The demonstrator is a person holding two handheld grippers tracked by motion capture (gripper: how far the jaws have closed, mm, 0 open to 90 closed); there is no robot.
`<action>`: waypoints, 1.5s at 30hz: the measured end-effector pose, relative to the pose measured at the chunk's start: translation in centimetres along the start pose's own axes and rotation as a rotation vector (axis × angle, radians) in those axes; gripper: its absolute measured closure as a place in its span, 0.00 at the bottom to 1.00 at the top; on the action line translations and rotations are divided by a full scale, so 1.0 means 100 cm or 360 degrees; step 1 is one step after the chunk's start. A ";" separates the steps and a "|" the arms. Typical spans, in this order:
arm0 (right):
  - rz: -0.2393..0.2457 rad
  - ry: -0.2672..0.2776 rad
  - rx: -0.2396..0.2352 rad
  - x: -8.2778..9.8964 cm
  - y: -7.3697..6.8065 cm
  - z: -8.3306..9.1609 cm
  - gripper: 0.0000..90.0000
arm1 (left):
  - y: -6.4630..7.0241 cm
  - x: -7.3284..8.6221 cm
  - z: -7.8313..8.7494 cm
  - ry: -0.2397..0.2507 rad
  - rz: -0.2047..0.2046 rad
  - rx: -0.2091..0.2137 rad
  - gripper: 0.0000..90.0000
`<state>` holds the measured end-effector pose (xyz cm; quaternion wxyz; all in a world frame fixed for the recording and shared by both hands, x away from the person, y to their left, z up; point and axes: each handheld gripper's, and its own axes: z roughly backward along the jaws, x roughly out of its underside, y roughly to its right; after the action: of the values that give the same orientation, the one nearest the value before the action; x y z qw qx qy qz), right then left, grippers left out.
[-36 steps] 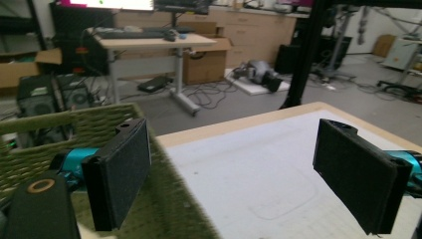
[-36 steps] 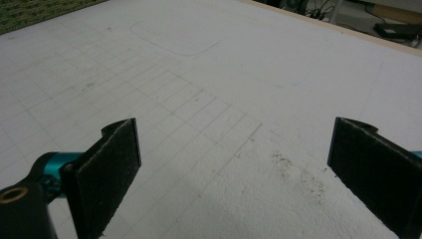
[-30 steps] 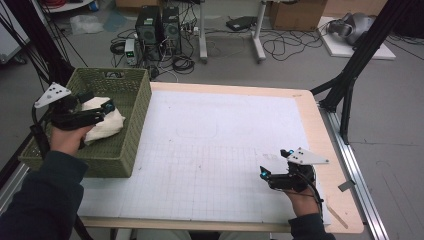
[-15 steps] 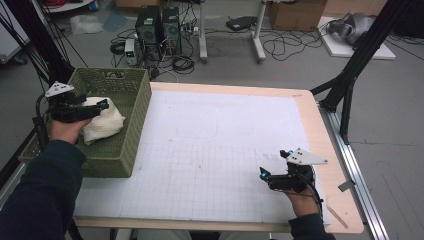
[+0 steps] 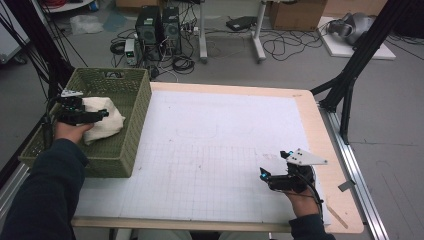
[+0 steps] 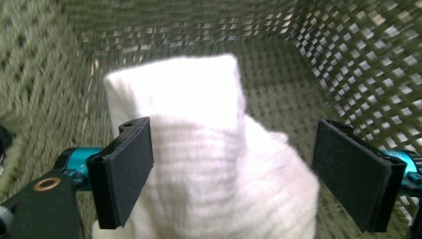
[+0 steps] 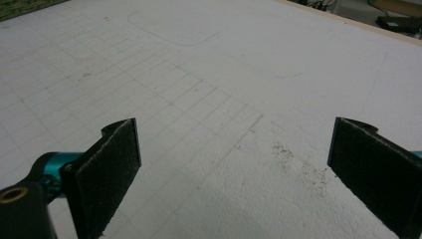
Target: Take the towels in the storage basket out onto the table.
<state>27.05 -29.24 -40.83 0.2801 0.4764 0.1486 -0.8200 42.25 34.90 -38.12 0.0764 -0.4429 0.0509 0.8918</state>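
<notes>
A white folded cloth (image 5: 109,125) lies in the green woven basket (image 5: 137,107) at the table's left edge. My left gripper (image 5: 99,115) hovers inside the basket, right over the cloth. In the left gripper view the cloth (image 6: 209,149) bulges up between the wide-spread jaws; the left pad (image 6: 124,174) is against its side and the right pad (image 6: 353,179) stands apart from it, so my left gripper (image 6: 239,179) is open. My right gripper (image 5: 263,175) rests low over the white gridded mat (image 5: 210,145) near the front right. That right gripper (image 7: 234,174) is open with nothing between its jaws.
The basket's woven walls (image 6: 358,59) close in around the left gripper. The mat (image 7: 199,74) carries faint drawn outlines and a dark smudge (image 7: 298,159). A wooden table border (image 5: 320,130) runs along the right. Black frame struts (image 5: 350,80), computers and cables stand beyond the table.
The left gripper has shifted slightly rightward over the cloth inside the basket. The right gripper has stayed in place.
</notes>
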 end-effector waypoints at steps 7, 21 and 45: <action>0.0009 -0.0005 -0.0002 0.001 -0.001 0.000 0.06 | -0.005 0.008 -0.015 -0.0171 0.0063 -0.0081 0.21; 0.0000 -0.0015 -0.0006 0.002 -0.001 -0.001 0.06 | -0.006 0.018 -0.022 -0.0439 0.0053 -0.0022 0.49; -0.0016 0.0010 -0.0009 -0.001 -0.001 0.002 0.06 | -0.008 -0.012 0.058 0.0378 0.0073 0.0140 0.83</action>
<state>26.88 -29.19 -40.60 0.2770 0.4775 0.1542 -0.8195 38.60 36.49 -33.68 0.0689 -0.5404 0.1088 0.8315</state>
